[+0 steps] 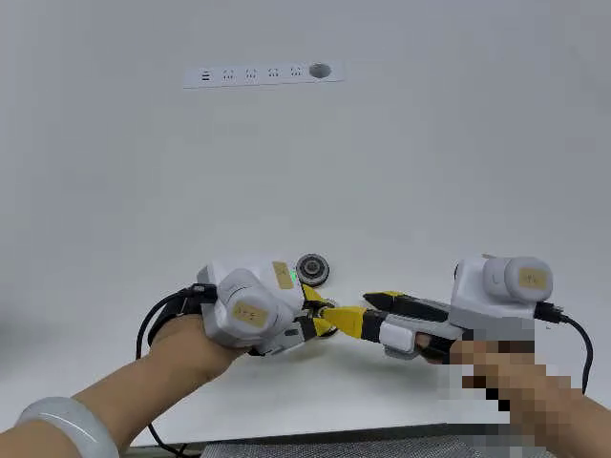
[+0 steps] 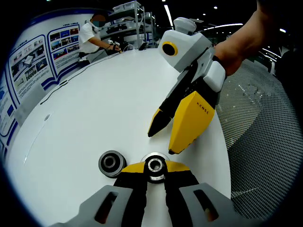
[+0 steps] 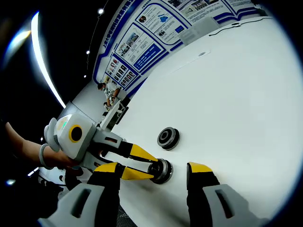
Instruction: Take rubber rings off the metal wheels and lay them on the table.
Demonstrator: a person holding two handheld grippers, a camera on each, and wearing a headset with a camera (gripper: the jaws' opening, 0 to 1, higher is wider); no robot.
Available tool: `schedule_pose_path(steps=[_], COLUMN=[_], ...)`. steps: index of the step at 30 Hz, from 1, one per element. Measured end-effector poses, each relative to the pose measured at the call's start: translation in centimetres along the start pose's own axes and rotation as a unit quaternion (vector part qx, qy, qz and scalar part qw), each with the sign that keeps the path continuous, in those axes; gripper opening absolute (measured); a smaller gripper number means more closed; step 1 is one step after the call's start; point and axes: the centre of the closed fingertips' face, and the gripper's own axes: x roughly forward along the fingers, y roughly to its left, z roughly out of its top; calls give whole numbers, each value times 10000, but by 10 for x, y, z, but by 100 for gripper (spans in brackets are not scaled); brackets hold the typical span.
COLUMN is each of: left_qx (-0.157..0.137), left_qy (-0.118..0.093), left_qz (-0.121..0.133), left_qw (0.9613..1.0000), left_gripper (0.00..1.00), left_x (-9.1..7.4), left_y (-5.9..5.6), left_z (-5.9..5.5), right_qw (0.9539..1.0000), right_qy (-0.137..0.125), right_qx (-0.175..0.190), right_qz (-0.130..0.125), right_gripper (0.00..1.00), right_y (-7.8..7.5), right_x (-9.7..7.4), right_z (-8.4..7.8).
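My left gripper [image 1: 320,313] is shut on a small metal wheel [image 2: 155,164] with a dark rubber ring, held just above the white table [image 1: 382,172]. That same wheel [image 3: 164,171] shows in the right gripper view between the left gripper's [image 3: 155,169] yellow jaws. My right gripper [image 1: 348,305] points at it from the right, open, its two jaws standing either side of the wheel without touching it. A second ringed wheel [image 1: 312,269] lies flat on the table just behind; it is also the wheel [image 2: 112,163] left of my left gripper [image 2: 155,169].
A white power strip [image 1: 263,72] lies at the far side of the table. The table's near edge [image 1: 382,434] runs just below both hands, with perforated flooring [image 2: 265,142] beyond it. A person [image 2: 92,33] works at a distant bench.
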Motion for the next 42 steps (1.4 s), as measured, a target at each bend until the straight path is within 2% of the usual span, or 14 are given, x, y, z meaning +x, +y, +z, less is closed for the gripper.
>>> schedule_pose_path(steps=[8, 22, 27, 42], left_qx=[-13, -42, -61, -76], left_qy=[-33, -74, -86, -100], left_qz=[-14, -36, -33, -34], left_qw=[10000, 10000, 9999, 9999], left_gripper=[13, 13, 13, 13], left_x=[0, 0, 0, 0], left_y=[0, 1, 1, 1], left_z=[0, -2, -3, -2], right_qw=[9994, 9978, 9969, 9952], right_qy=[173, 381, 500, 602], right_qx=[229, 330, 349, 419], right_qz=[190, 429, 503, 649], right_gripper=[57, 55, 55, 55], right_y=[8, 16, 19, 21], right_x=[7, 16, 16, 9], right_z=[-8, -11, -15, -18])
